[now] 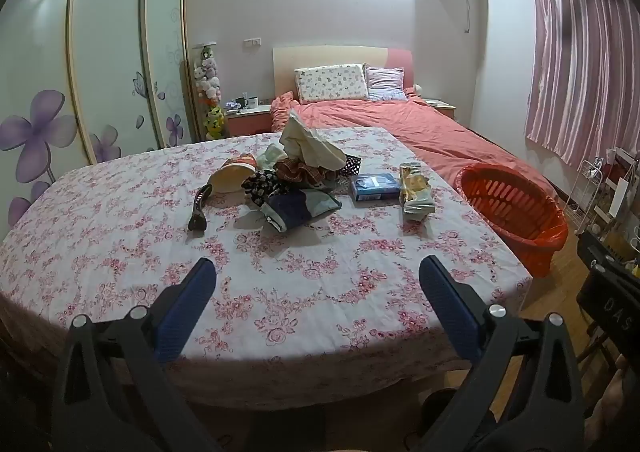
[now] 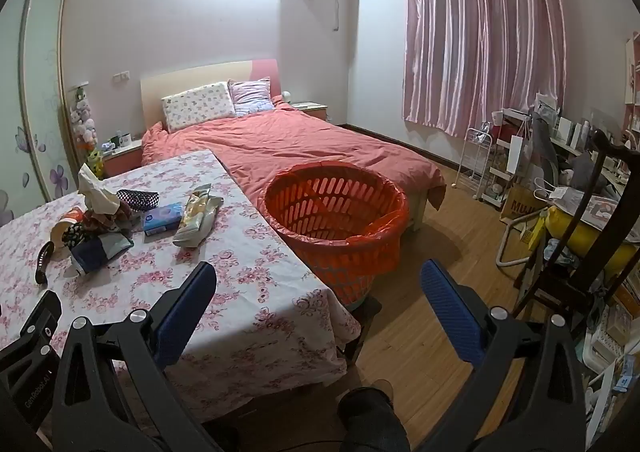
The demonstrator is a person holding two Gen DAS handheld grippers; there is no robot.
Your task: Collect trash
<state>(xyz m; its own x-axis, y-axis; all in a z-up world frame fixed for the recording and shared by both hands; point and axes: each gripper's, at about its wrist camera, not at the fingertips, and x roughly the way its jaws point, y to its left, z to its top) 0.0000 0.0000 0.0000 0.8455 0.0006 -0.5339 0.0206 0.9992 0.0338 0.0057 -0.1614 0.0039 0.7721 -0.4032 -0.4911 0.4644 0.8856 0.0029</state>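
Note:
A table with a floral cloth (image 1: pixel 280 292) carries a heap of litter and clothes: a paper cup (image 1: pixel 232 178), crumpled cream paper (image 1: pixel 308 144), a blue box (image 1: pixel 374 186), a shiny snack wrapper (image 1: pixel 416 188) and folded dark fabric (image 1: pixel 298 208). An orange slatted basket (image 1: pixel 516 208) lined with an orange bag stands by the table's right side. My left gripper (image 1: pixel 318 272) hovers open over the near part of the cloth, nothing between its blue pads. My right gripper (image 2: pixel 318 272) is open too, over the table's right corner, with the orange basket (image 2: pixel 336 212) just ahead. The snack wrapper (image 2: pixel 196 218) and blue box (image 2: pixel 162 222) lie to its left.
A black hair clip (image 1: pixel 199 208) lies left of the heap. Behind the table is a bed with a salmon cover (image 2: pixel 304 144). A dark wooden chair (image 2: pixel 576 236) and cluttered shelves (image 2: pixel 516 156) fill the right side. Wooden floor (image 2: pixel 420 324) lies between basket and chair.

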